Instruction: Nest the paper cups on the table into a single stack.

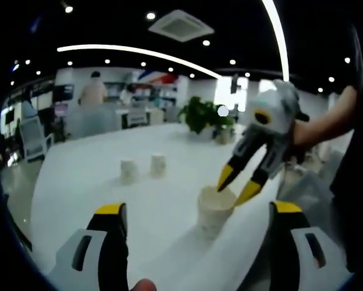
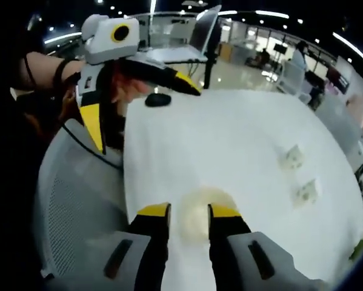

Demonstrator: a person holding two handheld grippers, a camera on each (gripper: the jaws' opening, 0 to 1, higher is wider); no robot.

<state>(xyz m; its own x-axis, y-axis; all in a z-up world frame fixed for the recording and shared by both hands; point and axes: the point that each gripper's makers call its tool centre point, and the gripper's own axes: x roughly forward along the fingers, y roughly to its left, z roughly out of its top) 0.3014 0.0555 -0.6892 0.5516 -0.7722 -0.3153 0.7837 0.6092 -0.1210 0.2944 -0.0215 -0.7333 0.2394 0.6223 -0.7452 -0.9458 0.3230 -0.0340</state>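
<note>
A big white table point(image 1: 96, 176) holds three paper cups. The near cup point(image 1: 214, 209) stands close to the table's edge, on the side where the person is. The two far cups point(image 1: 143, 167) stand side by side, near each other, out in the middle of the table and well apart from the near cup.

In the left gripper view, the right gripper point(image 1: 237, 185) comes in from the right. A bare forearm point(image 1: 323, 124) reaches in behind it, and the gripper tilts down toward the table. Its two yellow tips point at the near cup's rim. One tip sits over the rim on each side, with a small gap between them. In the right gripper view, the same cup point(image 2: 196, 218) shows between those two jaws, right at their tips. The jaws are a little apart with the rim between them, but I cannot tell if they are squeezing it.

The left gripper point(image 1: 196, 209) is held low over the near edge of the table. Its jaws are spread wide with nothing between them, and the near cup stands just ahead of them. In the right gripper view, this gripper point(image 2: 142, 106) hangs over the table's edge with its yellow tips far apart. A hand point(image 2: 123, 85) wraps around it, and a wrist with dark bands point(image 2: 45, 73) is behind.

A grey mesh chair point(image 2: 72, 200) stands at the table's edge. A small dark thing point(image 2: 159, 99) lies near the far edge.
</note>
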